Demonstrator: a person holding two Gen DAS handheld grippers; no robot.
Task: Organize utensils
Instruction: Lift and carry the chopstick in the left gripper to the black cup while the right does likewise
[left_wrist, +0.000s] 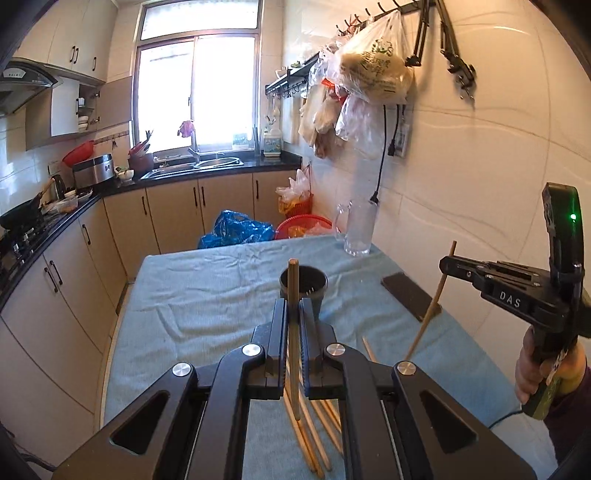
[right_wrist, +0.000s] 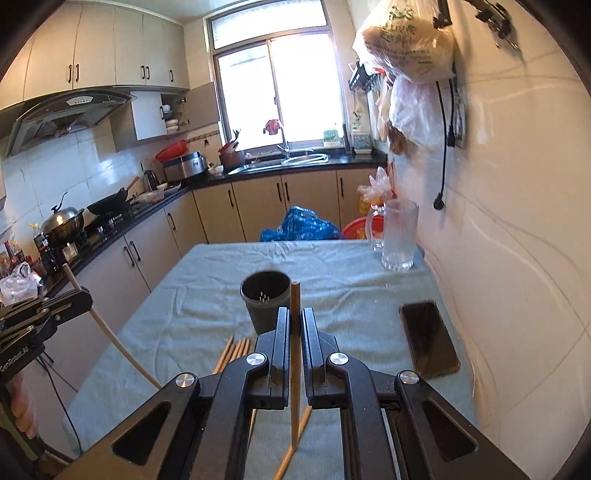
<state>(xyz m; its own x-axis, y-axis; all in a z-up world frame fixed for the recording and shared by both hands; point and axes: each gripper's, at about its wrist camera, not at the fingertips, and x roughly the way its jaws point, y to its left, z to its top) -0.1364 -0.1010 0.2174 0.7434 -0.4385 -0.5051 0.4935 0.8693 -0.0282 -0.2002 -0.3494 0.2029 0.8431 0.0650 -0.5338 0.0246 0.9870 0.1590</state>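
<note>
From the left wrist view, the left gripper (left_wrist: 293, 310) has its fingers clamped on a single chopstick (left_wrist: 293, 332), which stands nearly upright between them, its top in front of the dark holder cup (left_wrist: 303, 286) on the blue cloth (left_wrist: 207, 295) covering the surface. Loose chopsticks (left_wrist: 314, 435) lie on the cloth near the camera, under the gripper. At the right, the right gripper (left_wrist: 448, 264) (a hand grips its handle) pinches another chopstick (left_wrist: 430, 306), tilted, above the cloth. A phone (left_wrist: 410, 297) lies right of the cup; a glass mug (left_wrist: 356, 229) stands at the far right corner.

From the right wrist view, the right gripper (right_wrist: 295, 321) is closed on its upright chopstick (right_wrist: 294, 369), the cup (right_wrist: 266, 299) just beyond to the left. The left gripper (right_wrist: 83, 295) holds its slanted chopstick (right_wrist: 110, 336) at the left. Loose chopsticks (right_wrist: 232, 350) lie near the cup.
</note>
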